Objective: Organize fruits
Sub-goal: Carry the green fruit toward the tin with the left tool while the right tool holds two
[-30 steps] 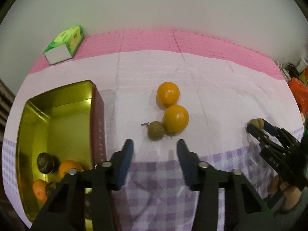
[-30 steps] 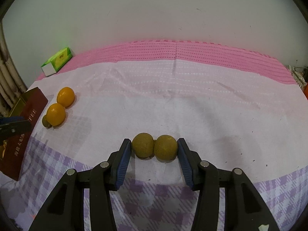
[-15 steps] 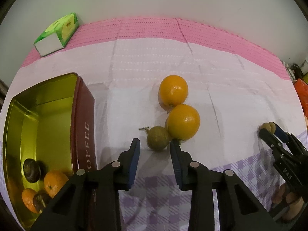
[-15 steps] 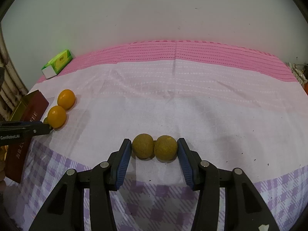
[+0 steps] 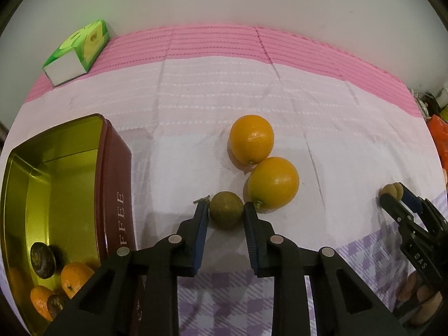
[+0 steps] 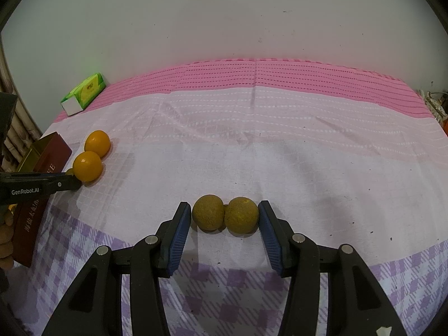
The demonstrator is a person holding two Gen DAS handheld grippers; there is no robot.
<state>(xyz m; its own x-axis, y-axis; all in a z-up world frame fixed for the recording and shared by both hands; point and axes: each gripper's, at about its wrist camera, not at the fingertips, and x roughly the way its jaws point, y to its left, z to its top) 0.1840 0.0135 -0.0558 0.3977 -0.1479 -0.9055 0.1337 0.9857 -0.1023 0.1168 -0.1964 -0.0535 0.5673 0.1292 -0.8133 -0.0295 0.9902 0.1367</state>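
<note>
- My left gripper point(image 5: 226, 215) brackets the small green fruit point(image 5: 226, 213), jaws apart, barely off its sides.
- My right gripper point(image 6: 224, 216) straddles two brown fruits point(image 6: 224, 216), jaws apart.
- Two oranges point(image 5: 263, 162) just beyond; tin point(image 5: 72, 179) left holds fruit.

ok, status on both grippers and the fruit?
Left gripper open around small green-brown fruit, near orange close beside right finger. Right gripper open, bracketing two brown fruits. Tin partly filled.
</note>
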